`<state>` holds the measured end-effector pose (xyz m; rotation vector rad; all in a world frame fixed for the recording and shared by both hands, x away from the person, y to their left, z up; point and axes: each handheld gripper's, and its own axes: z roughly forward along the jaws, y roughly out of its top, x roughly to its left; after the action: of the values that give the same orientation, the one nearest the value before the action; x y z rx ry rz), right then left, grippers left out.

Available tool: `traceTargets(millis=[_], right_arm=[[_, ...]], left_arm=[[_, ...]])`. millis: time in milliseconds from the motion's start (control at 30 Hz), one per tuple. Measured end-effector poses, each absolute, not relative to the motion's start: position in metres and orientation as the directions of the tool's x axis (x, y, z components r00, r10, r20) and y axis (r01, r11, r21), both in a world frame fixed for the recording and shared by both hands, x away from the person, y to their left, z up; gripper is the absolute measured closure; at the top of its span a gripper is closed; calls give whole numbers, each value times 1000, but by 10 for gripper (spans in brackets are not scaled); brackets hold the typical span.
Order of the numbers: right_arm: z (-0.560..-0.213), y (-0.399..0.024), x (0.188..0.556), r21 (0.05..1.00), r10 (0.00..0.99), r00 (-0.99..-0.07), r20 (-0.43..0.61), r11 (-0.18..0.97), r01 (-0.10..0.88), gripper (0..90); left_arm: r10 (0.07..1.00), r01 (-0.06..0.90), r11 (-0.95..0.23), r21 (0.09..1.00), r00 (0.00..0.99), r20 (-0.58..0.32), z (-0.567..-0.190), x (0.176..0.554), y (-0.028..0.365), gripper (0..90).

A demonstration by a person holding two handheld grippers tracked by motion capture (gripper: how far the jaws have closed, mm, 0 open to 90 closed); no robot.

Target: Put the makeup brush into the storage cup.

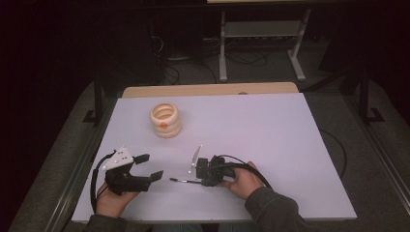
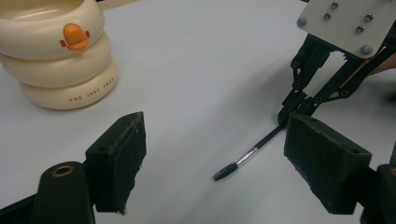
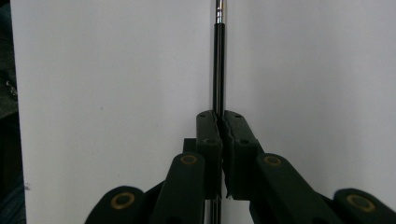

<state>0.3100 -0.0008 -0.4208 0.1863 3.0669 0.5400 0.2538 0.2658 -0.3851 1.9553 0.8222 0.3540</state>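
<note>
The right gripper point(image 1: 199, 175) has its jaws clamped on the thin brush point(image 2: 243, 158), low over the near bench point(image 1: 270, 130); the left gripper point(image 1: 149, 167) gapes empty. So slim a handle could swivel or slip.

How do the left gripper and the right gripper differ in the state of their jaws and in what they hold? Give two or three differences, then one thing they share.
The left gripper has its jaws wide apart; the right gripper has its jaws shut. The left gripper holds nothing, while the right gripper clamps the thin black handle of a small brush. The left gripper sits nearer the cream ringed holder than the right gripper. Both are black, hand-held, and low over the white table.
</note>
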Motion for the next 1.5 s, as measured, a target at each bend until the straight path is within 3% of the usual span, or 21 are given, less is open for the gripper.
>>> traceTargets(millis=[967,1500], right_arm=[[-418,1,309,340,112,-994,9,934,109,851],[-400,-18,315,415,153,-988,19,898,147,851]], left_arm=[[678,398,-311,863,729,-92,-384,255,271,213],[669,406,-307,861,735,-107,-386,256,271,214]])
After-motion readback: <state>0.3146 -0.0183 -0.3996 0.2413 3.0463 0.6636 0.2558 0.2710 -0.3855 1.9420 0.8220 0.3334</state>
